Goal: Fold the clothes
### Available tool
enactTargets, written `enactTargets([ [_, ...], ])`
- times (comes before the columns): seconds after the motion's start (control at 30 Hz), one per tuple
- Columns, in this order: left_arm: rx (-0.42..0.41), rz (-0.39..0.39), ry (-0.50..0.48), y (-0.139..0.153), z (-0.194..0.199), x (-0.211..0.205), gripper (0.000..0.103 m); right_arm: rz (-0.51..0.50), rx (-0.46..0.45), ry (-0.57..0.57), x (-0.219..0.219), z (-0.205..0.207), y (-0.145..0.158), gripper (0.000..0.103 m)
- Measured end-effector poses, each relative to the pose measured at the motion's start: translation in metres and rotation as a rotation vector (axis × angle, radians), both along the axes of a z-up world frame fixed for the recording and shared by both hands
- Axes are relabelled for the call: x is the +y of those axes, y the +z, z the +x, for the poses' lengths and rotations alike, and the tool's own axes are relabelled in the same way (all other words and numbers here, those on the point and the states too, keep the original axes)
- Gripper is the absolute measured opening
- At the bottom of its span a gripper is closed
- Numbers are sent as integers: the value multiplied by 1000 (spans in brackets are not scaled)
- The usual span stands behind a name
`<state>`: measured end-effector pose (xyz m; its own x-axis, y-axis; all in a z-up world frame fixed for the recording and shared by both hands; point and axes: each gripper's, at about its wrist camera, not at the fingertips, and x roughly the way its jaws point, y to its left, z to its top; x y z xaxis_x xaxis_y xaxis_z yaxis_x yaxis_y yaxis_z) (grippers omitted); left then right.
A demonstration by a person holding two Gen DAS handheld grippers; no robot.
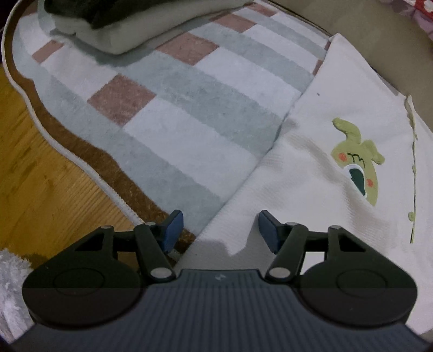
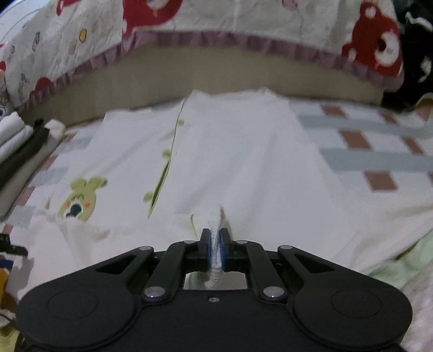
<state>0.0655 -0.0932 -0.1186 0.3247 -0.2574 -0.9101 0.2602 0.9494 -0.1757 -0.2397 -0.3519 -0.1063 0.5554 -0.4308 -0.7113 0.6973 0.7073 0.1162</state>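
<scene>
A white shirt (image 1: 319, 168) with a green cartoon print (image 1: 357, 159) lies on a checked mat (image 1: 173, 113). My left gripper (image 1: 219, 230) is open, its blue pads apart, just above the shirt's near corner at the mat's edge, holding nothing. In the right wrist view the same shirt (image 2: 243, 157) lies spread with one side folded over along a green-trimmed edge. My right gripper (image 2: 215, 246) is shut on a bunched fold of the white shirt's near hem, lifting it slightly.
A stack of folded clothes (image 1: 102, 24) sits at the mat's far left corner, also seen in the right wrist view (image 2: 19, 151). Wooden floor (image 1: 32, 176) lies left of the mat. A bed with a bear-print cover (image 2: 216, 24) runs behind. A pale green cloth (image 2: 400, 260) lies right.
</scene>
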Motion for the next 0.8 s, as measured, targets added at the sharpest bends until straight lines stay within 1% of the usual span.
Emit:
enactTargets([
  [0.03, -8, 8, -12, 0, -1, -2, 61, -10, 10, 4, 0, 0, 0, 10],
  [0.07, -14, 17, -25, 0, -1, -5, 61, 4, 17, 1, -2, 0, -3, 10],
  [0.17, -27, 41, -45, 2, -4, -9, 61, 89, 30, -19, -10, -1, -12, 10],
  [0.23, -29, 42, -49, 2, -5, -10, 61, 123, 50, -31, -13, 3, -18, 10],
  [0.33, -30, 46, -57, 3, -5, -11, 61, 153, 49, -55, -17, 2, -23, 15],
  [0.37, -31, 46, -61, 3, -6, -12, 61, 158, 45, -67, -18, 1, -23, 18],
  [0.4, -34, 42, -65, 4, -7, -13, 61, 164, 40, -78, -20, 0, -23, 23],
  [0.47, -41, 26, -79, 6, -9, -14, 61, 185, 0, -78, -25, -1, -23, 35],
  [0.5, -50, 8, -90, 7, -10, -15, 61, 197, -24, -75, -28, -2, -22, 45],
  [0.53, -66, -14, -104, 10, -12, -17, 61, 210, -39, -65, -31, 1, -22, 52],
  [0.57, -86, -36, -122, 12, -15, -19, 61, 224, -46, -50, -36, 6, -23, 54],
  [0.6, -114, -53, -139, 15, -18, -21, 61, 245, -40, -29, -41, 13, -26, 59],
  [0.67, -165, -62, -163, 19, -24, -29, 61, 290, 8, 2, -48, 27, -37, 60],
  [0.7, -179, -63, -174, 19, -26, -32, 61, 298, 33, -1, -50, 33, -42, 60],
  [0.8, -183, -69, -197, 16, -28, -40, 61, 268, 122, -3, -48, 45, -56, 60],
])
